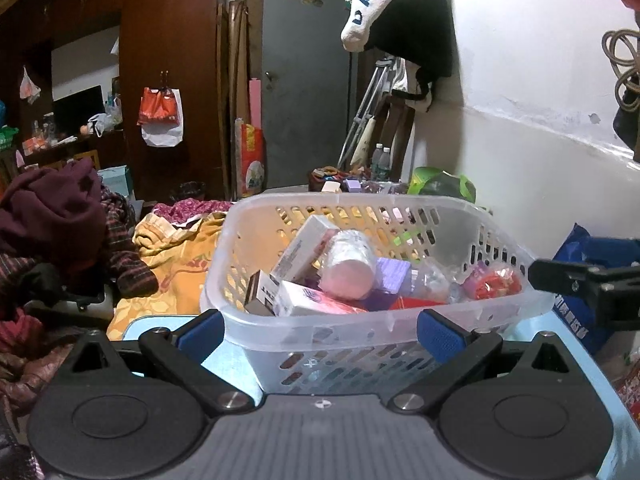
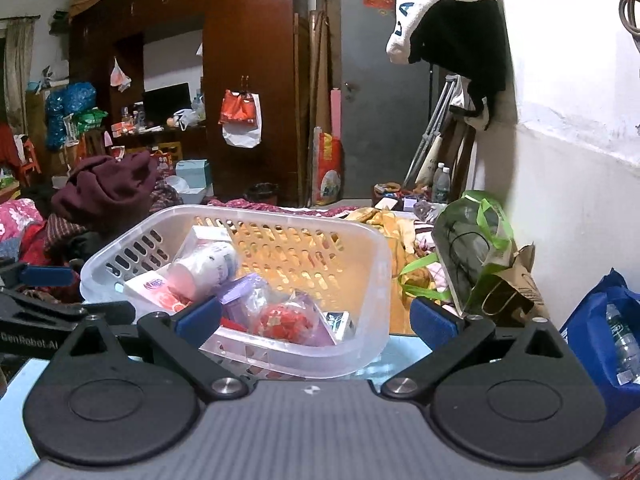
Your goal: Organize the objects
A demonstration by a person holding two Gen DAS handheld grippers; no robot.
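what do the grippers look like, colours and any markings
Both match: the left gripper and right gripper have black linkage arms with silver pivot pins, round black discs, a grey ribbed body and blue ribbed finger pads. White "GenRobot.AI" lettering shows on the left one. No cables visible.

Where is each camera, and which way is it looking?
Left wrist view: sits on the left gripper, looking forward at the basket from its near long side; its own two blue-tipped fingers show, spread apart, and the right gripper pokes in at the right edge.
Right wrist view: sits on the right gripper, looking at the basket from nearer its right end; its own spread fingers show, and the left gripper pokes in at the left.
Both views share the basket, the grey door and the brown wardrobe.
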